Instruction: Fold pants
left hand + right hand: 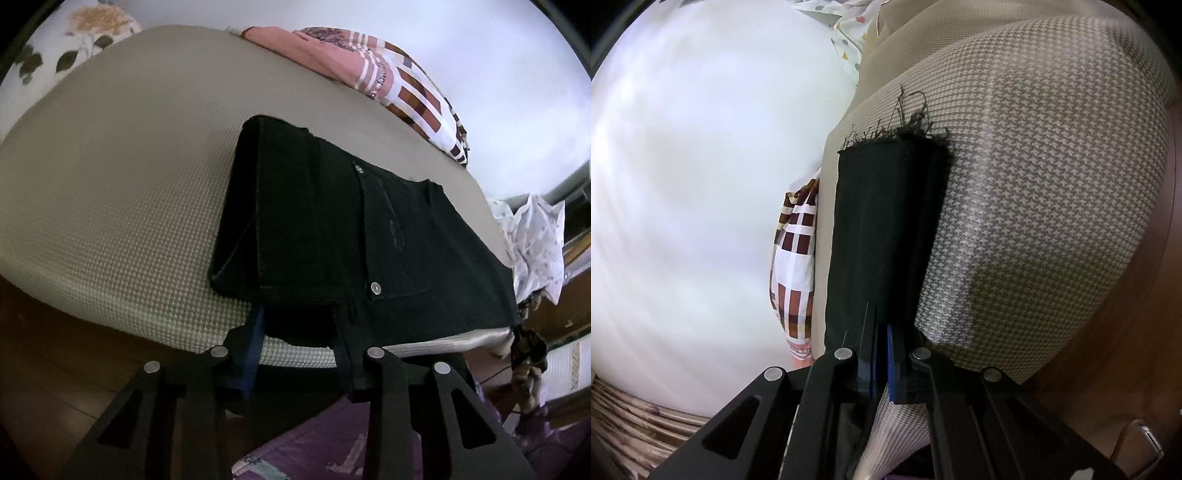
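The black pants (pixel 332 236) lie folded on the bed (pixel 110 192), near its near edge, their layers stacked with a pocket and a rivet facing up. In the left wrist view the left gripper (pixel 301 332) reaches over the bed's edge at the waist end. Its jaws stand partly open, one on each side of the near edge of the cloth, and the blue pad of the left finger (pixel 255 339) shows just below the hem. I cannot tell whether the pads press on the cloth.

In the right wrist view the pants (pixel 882 236) run away from the right gripper (pixel 882 354) as a narrow dark strip, ending far off in a frayed hem with loose threads. The jaws here are closed tight on the near end of that strip; the cloth goes in between the blue pads and hangs below them.

A plaid quilt (pixel 417 92) lies at the far side of the bed against the white wall (pixel 498 74). A floral pillow (pixel 85 33) sits at the far left corner.
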Tool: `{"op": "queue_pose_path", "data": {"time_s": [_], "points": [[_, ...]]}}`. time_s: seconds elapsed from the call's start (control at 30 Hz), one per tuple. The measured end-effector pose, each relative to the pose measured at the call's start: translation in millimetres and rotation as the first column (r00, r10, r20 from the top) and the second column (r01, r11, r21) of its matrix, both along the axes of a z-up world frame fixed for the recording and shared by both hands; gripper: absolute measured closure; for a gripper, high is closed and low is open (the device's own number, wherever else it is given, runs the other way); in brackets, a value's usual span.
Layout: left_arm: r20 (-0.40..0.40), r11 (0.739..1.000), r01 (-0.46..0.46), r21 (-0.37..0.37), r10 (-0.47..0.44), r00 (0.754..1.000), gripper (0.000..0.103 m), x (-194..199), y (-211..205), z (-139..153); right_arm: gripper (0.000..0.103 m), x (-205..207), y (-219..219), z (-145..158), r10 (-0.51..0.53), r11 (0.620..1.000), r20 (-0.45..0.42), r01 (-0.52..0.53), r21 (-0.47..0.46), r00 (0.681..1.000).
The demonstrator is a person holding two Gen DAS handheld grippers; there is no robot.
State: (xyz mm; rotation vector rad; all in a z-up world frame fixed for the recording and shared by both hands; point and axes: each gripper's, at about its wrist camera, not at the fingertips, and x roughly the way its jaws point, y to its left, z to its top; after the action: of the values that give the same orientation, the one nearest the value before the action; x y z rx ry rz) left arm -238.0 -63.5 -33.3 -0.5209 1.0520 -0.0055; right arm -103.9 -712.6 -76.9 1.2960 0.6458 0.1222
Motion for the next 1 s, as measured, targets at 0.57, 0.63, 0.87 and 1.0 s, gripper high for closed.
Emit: {"op": "queue_pose_path", "data": {"time_s": [0.57,0.63,0.87,1.0], "points": [[-0.015,0.98,0.047,0.193,-0.045,0.999,0.087,25,15,6,0.102,12,5,2,0.04,0.999,-0.006,-0.04,-0.025,0.999],[0.001,0.98,0.032,0.198,-0.033,0.999,0.086,21,18,4,0.102,13,4,3,0.043,0.999,-0.009,-0.043,-0.029,0.999],[0.014,0.931,-0.019,0.365,0.015,1.0,0.051,15,5,19,0.102,16,1,3,0.051,0.998,-0.006,-0.052,-0.024,0.999],[0.112,0.924,-0.138,0.356,0.104,0.988,0.04,4,7,44,0.101,15,-5,-3,0.059,0.998,0.003,-0.059,0.022,0.998]]}}
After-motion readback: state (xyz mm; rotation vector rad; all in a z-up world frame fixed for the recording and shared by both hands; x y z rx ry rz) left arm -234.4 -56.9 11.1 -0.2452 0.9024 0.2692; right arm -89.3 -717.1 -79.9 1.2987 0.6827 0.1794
